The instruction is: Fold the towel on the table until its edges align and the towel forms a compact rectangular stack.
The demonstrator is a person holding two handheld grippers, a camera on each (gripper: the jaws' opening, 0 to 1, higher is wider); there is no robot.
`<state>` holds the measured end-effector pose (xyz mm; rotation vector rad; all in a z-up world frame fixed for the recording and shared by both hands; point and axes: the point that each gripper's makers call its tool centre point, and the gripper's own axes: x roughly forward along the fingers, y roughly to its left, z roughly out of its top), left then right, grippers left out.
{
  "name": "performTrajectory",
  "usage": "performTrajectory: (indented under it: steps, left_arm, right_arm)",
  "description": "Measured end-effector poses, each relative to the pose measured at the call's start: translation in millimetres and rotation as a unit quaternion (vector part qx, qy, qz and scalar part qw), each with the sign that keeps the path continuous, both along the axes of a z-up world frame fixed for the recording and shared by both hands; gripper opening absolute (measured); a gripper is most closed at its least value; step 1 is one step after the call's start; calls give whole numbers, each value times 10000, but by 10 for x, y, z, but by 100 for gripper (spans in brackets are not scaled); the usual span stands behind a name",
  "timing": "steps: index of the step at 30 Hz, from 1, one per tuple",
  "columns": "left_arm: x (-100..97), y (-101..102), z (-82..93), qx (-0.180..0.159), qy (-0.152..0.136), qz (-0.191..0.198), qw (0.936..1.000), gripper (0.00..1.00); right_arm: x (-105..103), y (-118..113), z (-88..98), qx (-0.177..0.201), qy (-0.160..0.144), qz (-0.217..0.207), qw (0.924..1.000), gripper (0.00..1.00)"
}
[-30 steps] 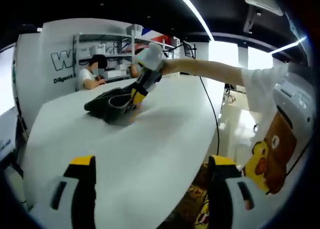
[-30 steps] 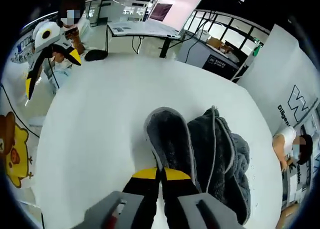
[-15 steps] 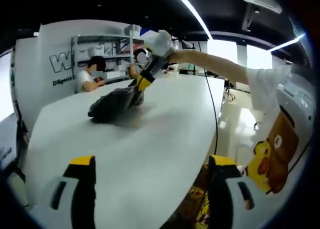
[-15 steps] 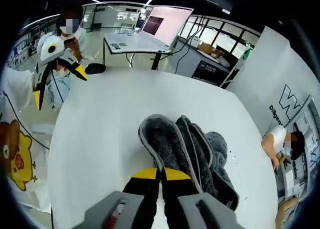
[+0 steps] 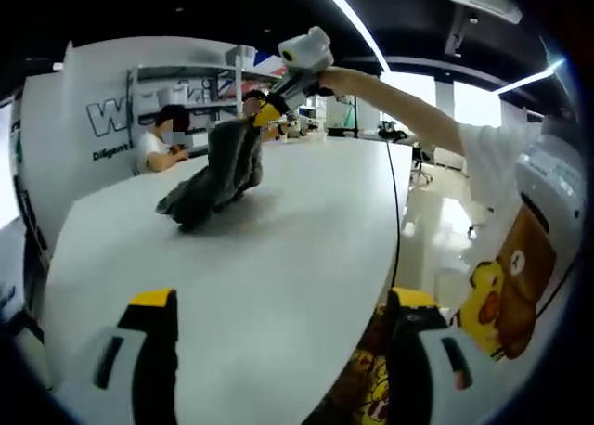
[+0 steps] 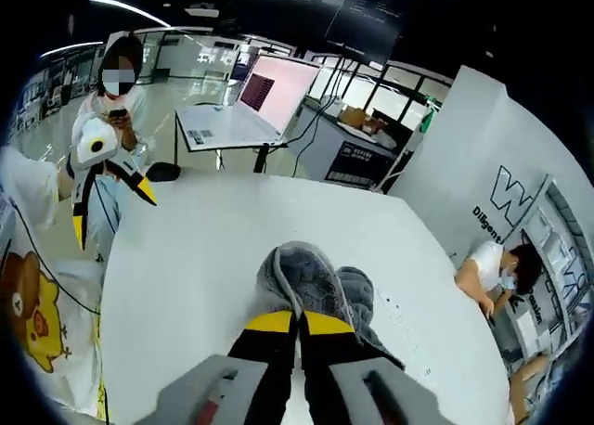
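**Grey towel, raised by one edge over white desk**

Item: dark grey towel (image 5: 215, 174), crumpled, unfolded; upper edge lifted clear of the desk (image 5: 278, 258), lower end trailing on the desk top; long axis running steeply up from desk to jaws.

Right hand-held gripper (image 6: 298, 325): jaws clenched on the towel's edge, cloth hanging directly beyond the tips; also seen at the towel's top (image 5: 271, 109) in the left gripper view.

Left hand-held gripper (image 5: 278, 306): jaws spread apart, grasping nothing; held at the desk's near edge, well apart from the towel, which lies ahead of it; the right is therefore the nearer.

Containers: none noted on the desk.

Judgement: folding not begun; towel wants spreading flat first.
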<state>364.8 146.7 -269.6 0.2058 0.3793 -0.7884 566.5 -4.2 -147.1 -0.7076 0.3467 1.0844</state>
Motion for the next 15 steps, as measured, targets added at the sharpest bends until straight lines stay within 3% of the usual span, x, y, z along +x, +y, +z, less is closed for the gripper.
performTrajectory:
  steps: [9,15]
  left_arm:
    - [19,-15,24,13,-26,-14,10000,98]
    - [12,22,25,-7,-36,30,10000,98]
  right_arm:
    - [49,3,646,828,-214,-194,9961,1]
    - [65,46,1121,1438,-327,-366,9884,1]
